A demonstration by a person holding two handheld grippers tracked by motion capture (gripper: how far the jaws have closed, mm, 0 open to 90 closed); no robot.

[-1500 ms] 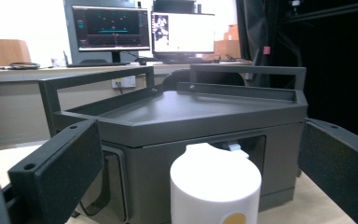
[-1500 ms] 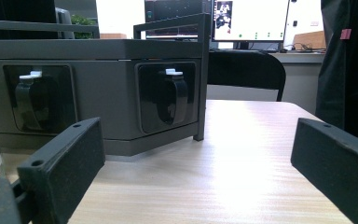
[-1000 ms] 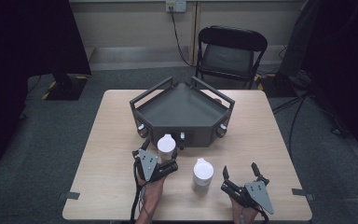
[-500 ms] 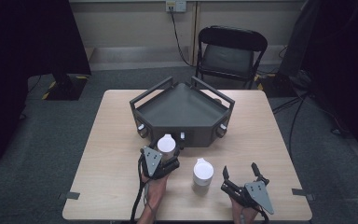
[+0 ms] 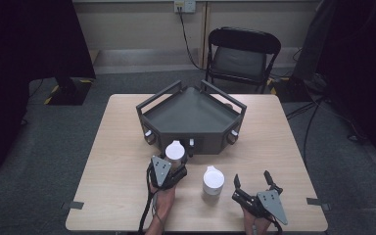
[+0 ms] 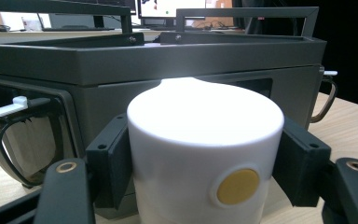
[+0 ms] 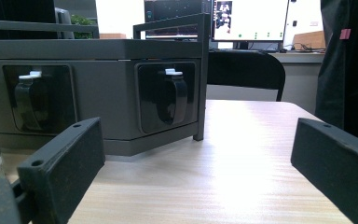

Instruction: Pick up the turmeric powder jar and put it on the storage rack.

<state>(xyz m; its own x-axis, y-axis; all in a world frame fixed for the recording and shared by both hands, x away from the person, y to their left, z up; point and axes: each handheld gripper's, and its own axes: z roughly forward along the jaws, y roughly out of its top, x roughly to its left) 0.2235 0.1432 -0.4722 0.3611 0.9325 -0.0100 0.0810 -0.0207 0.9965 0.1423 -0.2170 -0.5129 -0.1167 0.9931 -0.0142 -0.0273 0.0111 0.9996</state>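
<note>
A white cylindrical cup (image 5: 175, 151) with a yellow dot stands on the table just in front of the grey angular box (image 5: 210, 143). My left gripper (image 5: 175, 160) has just been closing its jaws and is now shut on this cup. In the left gripper view both black pads (image 6: 114, 163) press the cup's (image 6: 200, 140) sides. A second white cup (image 5: 213, 180) stands between the two grippers. To its right my right gripper (image 5: 252, 178) rests open near the table's front edge. In the right gripper view the jaws (image 7: 196, 182) are spread wide over bare wood.
The grey box (image 7: 102, 84) has recessed pockets with dark looped handles on its front walls and rails on top. A black folding chair (image 5: 242, 54) stands behind the table. The wooden table (image 5: 117, 196) has bare room at left and right.
The left gripper edged forward around the white cup and its jaws closed onto it. The right gripper and the second cup have stayed put.
</note>
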